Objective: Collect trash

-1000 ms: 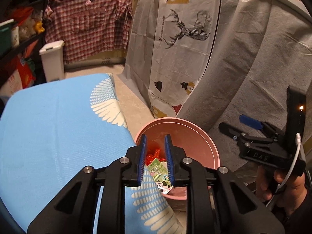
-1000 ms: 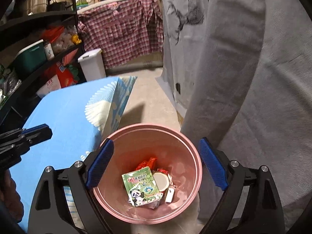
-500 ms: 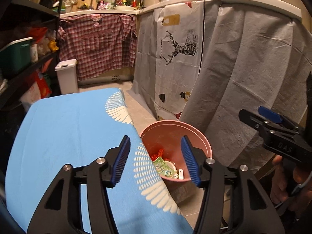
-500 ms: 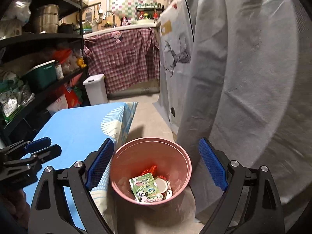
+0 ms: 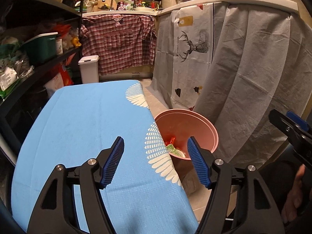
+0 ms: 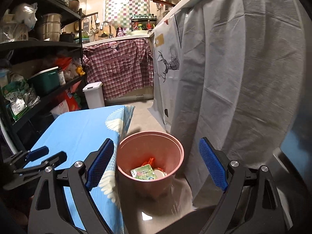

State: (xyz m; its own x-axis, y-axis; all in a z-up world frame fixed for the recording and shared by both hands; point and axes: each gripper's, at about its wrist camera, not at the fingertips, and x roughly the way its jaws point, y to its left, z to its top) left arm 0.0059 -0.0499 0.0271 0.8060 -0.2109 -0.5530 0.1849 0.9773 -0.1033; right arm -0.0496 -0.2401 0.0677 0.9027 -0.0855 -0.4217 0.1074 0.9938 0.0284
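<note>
Trash [image 6: 145, 172] sits inside the pink bin [image 6: 175, 146] on the floor beside our blue tabletop [image 5: 81, 120]. Left claw [image 5: 156, 161] spread wide above the tabletop edge, empty; right claw [image 6: 156, 163] spread wide over the bin, empty.

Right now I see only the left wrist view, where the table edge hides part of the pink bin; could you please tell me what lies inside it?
Observer: In the right wrist view, a green packet lies face up on top inside the pink bin, with a white round lid beside it.
Operator: Thank you. Is my right hand-held gripper open?
Observer: Yes. The right hand-held gripper is wide open and empty, and it frames the bin.
</note>
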